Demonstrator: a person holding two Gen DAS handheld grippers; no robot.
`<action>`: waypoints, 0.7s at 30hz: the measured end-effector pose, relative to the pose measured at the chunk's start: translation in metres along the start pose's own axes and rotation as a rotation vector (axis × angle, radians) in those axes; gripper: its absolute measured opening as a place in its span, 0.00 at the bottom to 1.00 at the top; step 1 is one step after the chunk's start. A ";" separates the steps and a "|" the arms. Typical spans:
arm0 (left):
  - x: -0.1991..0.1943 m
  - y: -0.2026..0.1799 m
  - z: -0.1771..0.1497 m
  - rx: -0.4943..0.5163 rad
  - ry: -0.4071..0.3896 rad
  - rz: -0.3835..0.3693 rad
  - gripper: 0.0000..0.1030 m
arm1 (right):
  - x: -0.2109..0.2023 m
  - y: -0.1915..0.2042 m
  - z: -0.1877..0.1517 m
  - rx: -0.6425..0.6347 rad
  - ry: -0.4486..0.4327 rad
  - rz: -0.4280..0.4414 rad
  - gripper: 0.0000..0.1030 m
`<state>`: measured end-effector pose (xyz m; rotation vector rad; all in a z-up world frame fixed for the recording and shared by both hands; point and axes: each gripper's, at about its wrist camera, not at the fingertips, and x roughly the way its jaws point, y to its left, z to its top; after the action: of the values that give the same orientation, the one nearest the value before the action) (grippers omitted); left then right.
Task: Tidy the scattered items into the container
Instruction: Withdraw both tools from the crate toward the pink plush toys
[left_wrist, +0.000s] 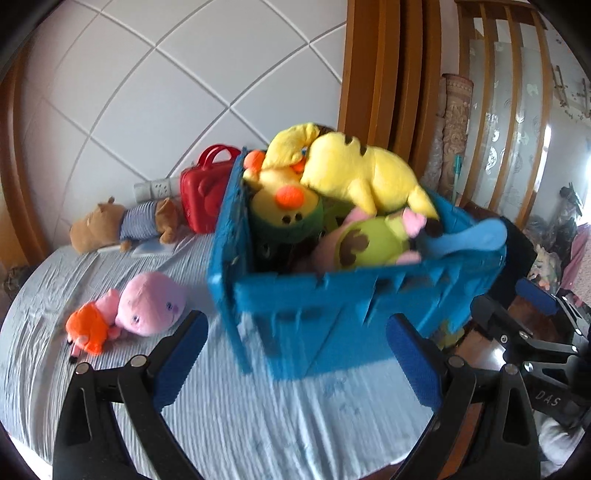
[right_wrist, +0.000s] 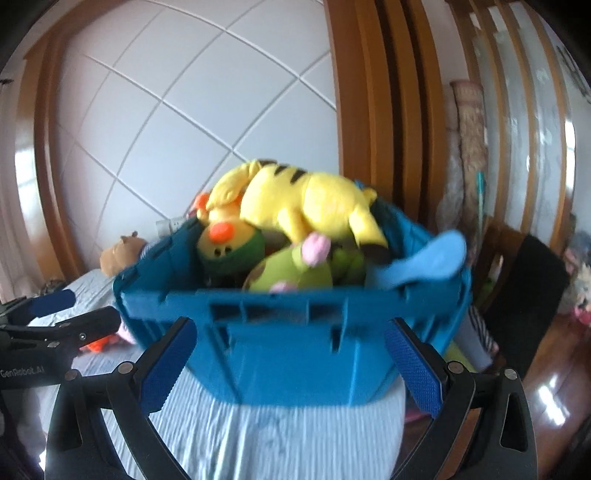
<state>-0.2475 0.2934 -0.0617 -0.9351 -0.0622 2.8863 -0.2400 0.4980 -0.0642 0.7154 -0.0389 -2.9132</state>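
A blue plastic crate (left_wrist: 332, 314) stands on the bed, heaped with plush toys; it also shows in the right wrist view (right_wrist: 288, 354). A yellow striped plush (left_wrist: 354, 173) lies on top, also seen from the right wrist (right_wrist: 303, 203). A pink pig plush with an orange body (left_wrist: 147, 306) lies on the sheet left of the crate. A brown bear in a striped shirt (left_wrist: 122, 221) lies farther back. My left gripper (left_wrist: 295, 339) is open and empty, just in front of the crate. My right gripper (right_wrist: 288, 347) is open and empty, facing the crate's near wall.
A red toy case (left_wrist: 207, 188) stands against the white headboard behind the crate. The bed's blue striped sheet (left_wrist: 258, 413) ends at the right, where dark wooden floor (right_wrist: 554, 387) shows. The right gripper shows at the right edge of the left wrist view (left_wrist: 535, 332).
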 end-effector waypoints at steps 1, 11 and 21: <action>-0.002 0.003 -0.006 -0.004 0.008 0.011 0.96 | -0.002 0.004 -0.005 -0.001 0.015 0.001 1.00; -0.034 0.041 -0.044 -0.035 0.008 0.008 0.95 | -0.027 0.059 -0.031 -0.056 0.041 0.002 1.00; -0.033 0.096 -0.068 -0.103 0.049 0.084 0.95 | -0.013 0.117 -0.040 -0.108 0.052 0.068 1.00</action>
<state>-0.1894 0.1947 -0.1042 -1.0495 -0.1731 2.9601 -0.1947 0.3841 -0.0869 0.7558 0.0969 -2.8058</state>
